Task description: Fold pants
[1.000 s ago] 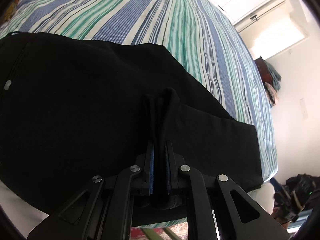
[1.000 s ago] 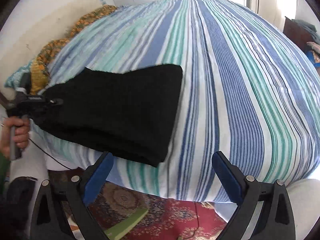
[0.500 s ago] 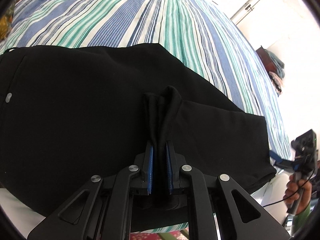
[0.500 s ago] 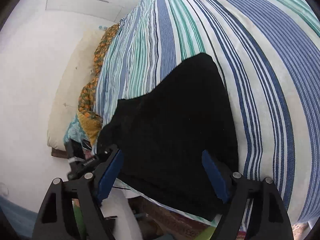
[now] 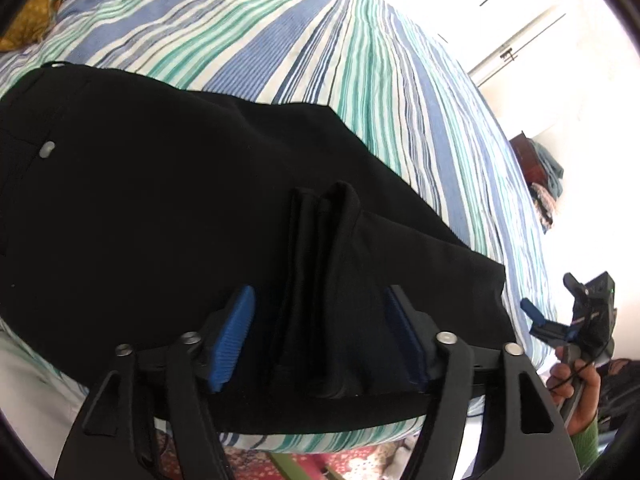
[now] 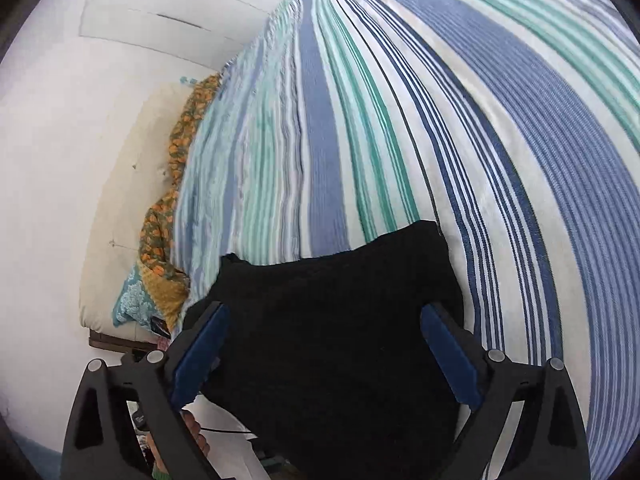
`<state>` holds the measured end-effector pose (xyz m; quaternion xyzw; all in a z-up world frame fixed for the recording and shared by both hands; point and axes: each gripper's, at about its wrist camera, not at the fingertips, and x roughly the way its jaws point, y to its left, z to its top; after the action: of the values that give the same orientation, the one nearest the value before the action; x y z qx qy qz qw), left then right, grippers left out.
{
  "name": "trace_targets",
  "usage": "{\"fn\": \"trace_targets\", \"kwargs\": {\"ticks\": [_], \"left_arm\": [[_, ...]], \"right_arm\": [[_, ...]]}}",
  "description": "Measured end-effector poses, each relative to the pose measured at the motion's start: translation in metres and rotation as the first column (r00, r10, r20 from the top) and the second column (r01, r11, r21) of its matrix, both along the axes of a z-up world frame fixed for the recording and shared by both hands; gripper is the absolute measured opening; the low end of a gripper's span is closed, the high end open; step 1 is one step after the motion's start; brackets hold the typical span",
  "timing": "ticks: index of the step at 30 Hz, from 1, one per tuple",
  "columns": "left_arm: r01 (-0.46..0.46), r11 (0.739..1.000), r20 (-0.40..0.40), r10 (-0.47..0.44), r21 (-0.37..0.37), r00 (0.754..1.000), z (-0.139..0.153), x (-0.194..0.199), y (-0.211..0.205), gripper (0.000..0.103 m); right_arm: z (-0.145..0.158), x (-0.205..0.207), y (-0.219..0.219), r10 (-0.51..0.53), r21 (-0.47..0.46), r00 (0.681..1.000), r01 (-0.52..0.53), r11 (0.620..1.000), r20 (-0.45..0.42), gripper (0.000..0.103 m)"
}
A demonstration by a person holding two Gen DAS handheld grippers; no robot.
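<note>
Black pants [image 5: 160, 200] lie folded near the edge of a striped bed [image 5: 360, 60]. My left gripper [image 5: 320, 296] hangs low over them and its jaws are opening. A pinched-up ridge of black cloth [image 5: 328, 232] stands between the blue pads [image 5: 234, 332] without touching them. My right gripper [image 6: 325, 312] hovers over the other end of the pants [image 6: 340, 272], its jaws wide and still opening, with only flat cloth beneath. The left wrist view also shows the right gripper [image 5: 576, 312], held by a hand at the bed's right edge.
An orange patterned cloth [image 6: 168, 208] and a pale pillow [image 6: 120, 200] lie along the wall side of the bed [image 6: 400, 120]. A red rug [image 5: 320, 464] covers the floor below the bed's edge. Clothes are piled on dark furniture [image 5: 540, 176] at the far right.
My left jaws have swung apart and let go of the pinched fold, which stays standing. My right gripper has rolled and come down closer over the pants' end.
</note>
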<state>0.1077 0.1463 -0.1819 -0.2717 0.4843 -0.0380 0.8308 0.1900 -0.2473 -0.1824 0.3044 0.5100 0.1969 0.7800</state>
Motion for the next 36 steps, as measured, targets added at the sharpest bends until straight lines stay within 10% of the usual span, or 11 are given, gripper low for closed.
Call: {"fn": "trace_targets", "kwargs": {"ticks": [10, 36], "left_arm": [[-0.131, 0.988, 0.088, 0.124, 0.079, 0.988, 0.013, -0.034, 0.011, 0.087], [-0.272, 0.96, 0.095, 0.265, 0.065, 0.96, 0.014, -0.054, 0.052, 0.087]], "right_arm": [[0.021, -0.11, -0.043, -0.129, -0.248, 0.965, 0.186, 0.951, 0.23, 0.099], [0.019, -0.109, -0.022, -0.011, -0.37, 0.962, 0.116, 0.922, 0.273, 0.099]]}}
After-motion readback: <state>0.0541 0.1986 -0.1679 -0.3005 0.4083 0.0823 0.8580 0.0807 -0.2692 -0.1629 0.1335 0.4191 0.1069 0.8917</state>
